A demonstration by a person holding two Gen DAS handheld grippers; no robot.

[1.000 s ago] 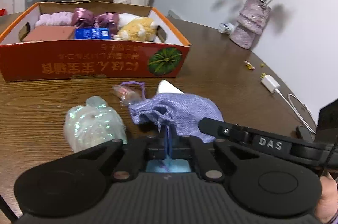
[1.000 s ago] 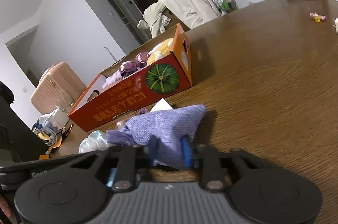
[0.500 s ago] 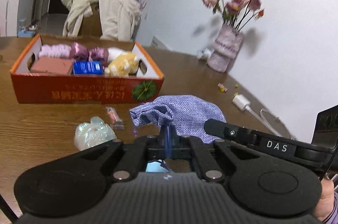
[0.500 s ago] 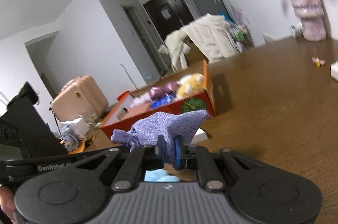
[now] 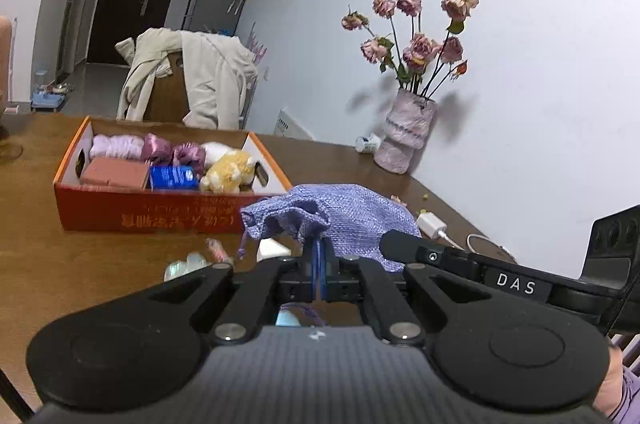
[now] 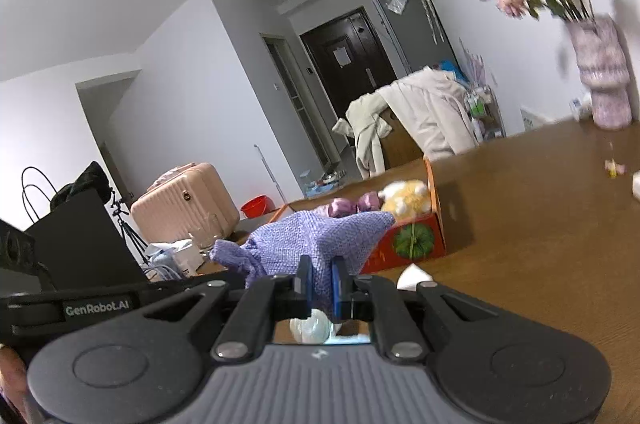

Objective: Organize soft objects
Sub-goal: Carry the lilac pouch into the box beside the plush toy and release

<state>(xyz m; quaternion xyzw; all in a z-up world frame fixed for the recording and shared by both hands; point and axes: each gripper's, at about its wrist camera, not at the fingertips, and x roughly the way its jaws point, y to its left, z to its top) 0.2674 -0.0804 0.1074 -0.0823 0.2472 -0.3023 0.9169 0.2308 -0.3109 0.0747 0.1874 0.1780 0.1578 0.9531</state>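
Note:
A lilac woven drawstring pouch [image 5: 352, 220] hangs in the air above the wooden table [image 5: 48, 256], held from two sides. My left gripper [image 5: 319, 250] is shut on its gathered neck, by the cord. In the right wrist view the pouch [image 6: 304, 240] spreads above my right gripper [image 6: 321, 274], whose blue pads pinch a fold of the fabric. Behind it stands the orange cardboard box [image 5: 160, 218], which holds a yellow plush toy [image 5: 230, 175], a blue pack and several pink soft items. The right tool's black body [image 5: 516, 284] reaches in from the right.
A shiny iridescent bag [image 5: 188, 262], a small wrapped sweet [image 5: 218, 250] and a white card [image 5: 272, 248] lie on the table below the pouch. A vase of dried roses [image 5: 408, 135] stands by the wall. A white charger [image 5: 432, 226] with its cable lies at the right.
Both grippers have risen with the pouch, which has left the table and now hangs in front of the box. The right jaws have narrowed onto the fabric.

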